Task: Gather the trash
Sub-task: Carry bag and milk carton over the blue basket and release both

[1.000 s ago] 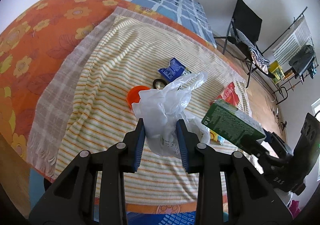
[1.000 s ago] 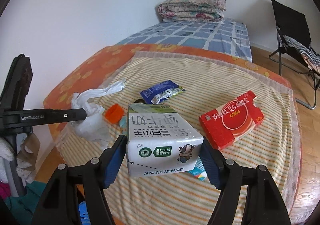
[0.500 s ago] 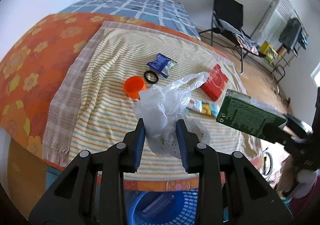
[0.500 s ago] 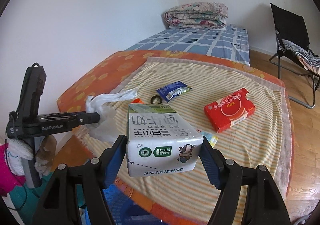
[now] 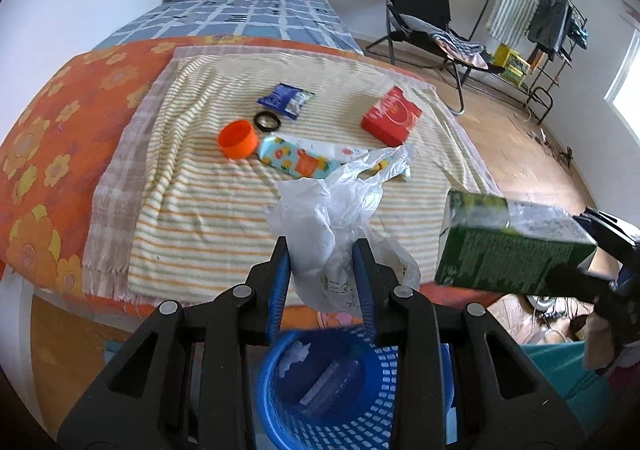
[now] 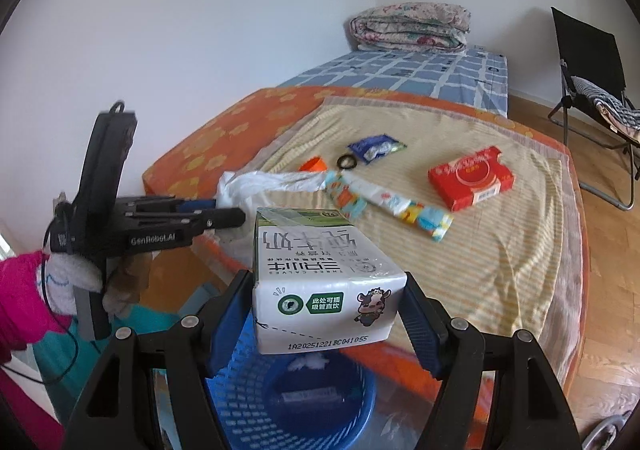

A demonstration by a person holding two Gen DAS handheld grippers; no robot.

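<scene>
My left gripper (image 5: 322,250) is shut on a crumpled white plastic bag (image 5: 336,205), held in the air at the bed's near edge. Below it stands a blue mesh waste basket (image 5: 340,390) with scraps inside. My right gripper (image 6: 330,290) is shut on a green and white milk carton (image 6: 324,270), which hangs over the same basket (image 6: 288,390). The carton (image 5: 508,246) shows at the right of the left wrist view. The left gripper (image 6: 228,213) with its bag (image 6: 264,185) appears to the left in the right wrist view.
On the striped towel (image 5: 208,185) lie an orange cap (image 5: 238,137), a black ring (image 5: 267,120), a blue snack packet (image 5: 286,99), a red box (image 5: 391,113) and a colourful wrapper (image 5: 300,161). A folding chair (image 5: 420,21) and clothes rack (image 5: 536,9) stand beyond. A pink sleeve (image 6: 20,298) is at the left.
Both grippers have drawn back from the bed with the bag and the carton. The blue basket has come into view beneath them. The left gripper has rolled.
</scene>
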